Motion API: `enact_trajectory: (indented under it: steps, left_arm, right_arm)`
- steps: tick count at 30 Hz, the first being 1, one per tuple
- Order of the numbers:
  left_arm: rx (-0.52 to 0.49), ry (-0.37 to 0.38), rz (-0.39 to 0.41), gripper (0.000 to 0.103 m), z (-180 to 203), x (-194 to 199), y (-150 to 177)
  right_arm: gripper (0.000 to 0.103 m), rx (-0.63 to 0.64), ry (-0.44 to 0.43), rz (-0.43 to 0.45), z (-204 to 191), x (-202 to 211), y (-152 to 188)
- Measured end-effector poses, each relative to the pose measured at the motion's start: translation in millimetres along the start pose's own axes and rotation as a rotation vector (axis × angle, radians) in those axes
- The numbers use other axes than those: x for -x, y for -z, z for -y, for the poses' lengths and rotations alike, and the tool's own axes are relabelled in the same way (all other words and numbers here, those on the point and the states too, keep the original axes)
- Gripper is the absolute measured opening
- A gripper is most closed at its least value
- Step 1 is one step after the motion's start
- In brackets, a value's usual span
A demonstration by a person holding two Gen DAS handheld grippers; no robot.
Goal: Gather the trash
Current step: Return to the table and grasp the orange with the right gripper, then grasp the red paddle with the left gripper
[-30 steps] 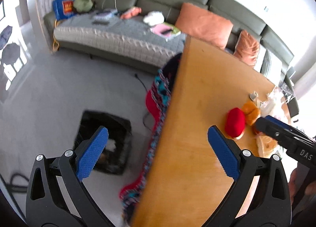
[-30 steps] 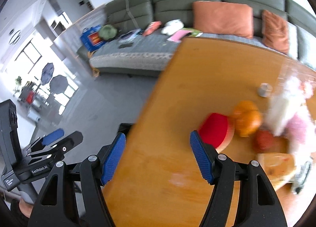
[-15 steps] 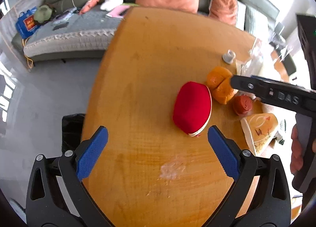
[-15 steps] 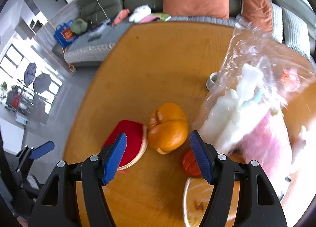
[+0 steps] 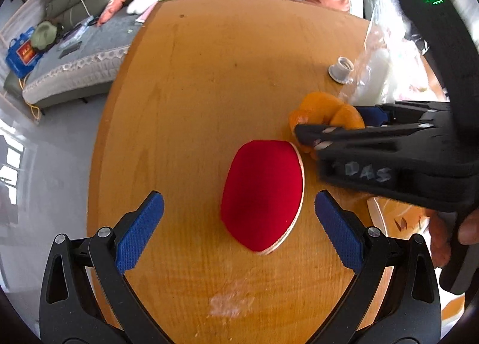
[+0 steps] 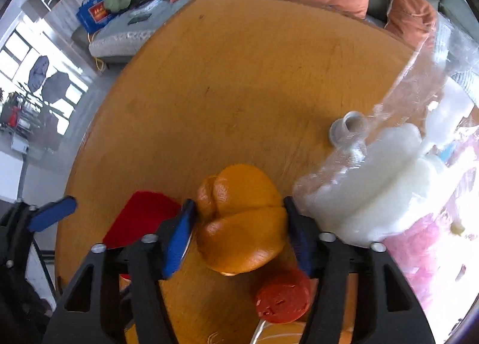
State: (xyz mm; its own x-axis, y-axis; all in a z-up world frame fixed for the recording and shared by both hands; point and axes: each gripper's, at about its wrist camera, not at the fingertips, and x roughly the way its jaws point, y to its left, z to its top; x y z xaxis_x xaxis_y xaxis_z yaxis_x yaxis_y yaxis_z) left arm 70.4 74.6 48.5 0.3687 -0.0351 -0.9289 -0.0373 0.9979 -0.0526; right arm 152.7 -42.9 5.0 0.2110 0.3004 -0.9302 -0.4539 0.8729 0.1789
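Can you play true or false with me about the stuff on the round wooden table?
1. The right gripper has the orange peel between its fingers. True; its jaws are closing around it.
2. The left gripper is holding the red-topped paddle-shaped piece. False: it is open and the piece lies on the round wooden table.
3. A small grey cap sits beside the clear plastic bag. True.
4. The clear plastic bag is empty. False: white and pink things show inside.
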Motion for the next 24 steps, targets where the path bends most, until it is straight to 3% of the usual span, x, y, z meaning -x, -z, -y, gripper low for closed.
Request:
enact_trajectory:
  steps: [5,10,11,13,14,18,24]
  left_arm:
    - [-0.007,0.036,-0.029,0.097,8,-15,-9]
    - [-0.035,0.041,-0.018,0.096,24,-25,-11]
    - [-0.029,0.053,-0.029,0.093,25,-29,-9]
    - [-0.016,0.046,-0.056,0.068,21,-37,-7]
    - [-0.018,0.019,-0.039,0.063,21,-36,-5]
    - [0.019,0.084,-0.027,0.063,12,-30,0]
    - [0.04,0.141,0.073,0.063,-7,14,20]
  right_arm:
    - [0.049,-0.077,-0.064,0.078,23,31,13]
    - [0.049,-0.092,-0.058,0.129,27,57,28]
    - [0.049,-0.091,-0.053,0.137,27,62,32]
    - [0.049,-0.094,-0.049,0.149,28,69,36]
    - [0.049,-0.098,-0.049,0.151,26,71,36]
    - [0.049,-0.11,-0.042,0.175,22,85,44]
    - [0.049,-0.106,-0.05,0.203,4,104,58]
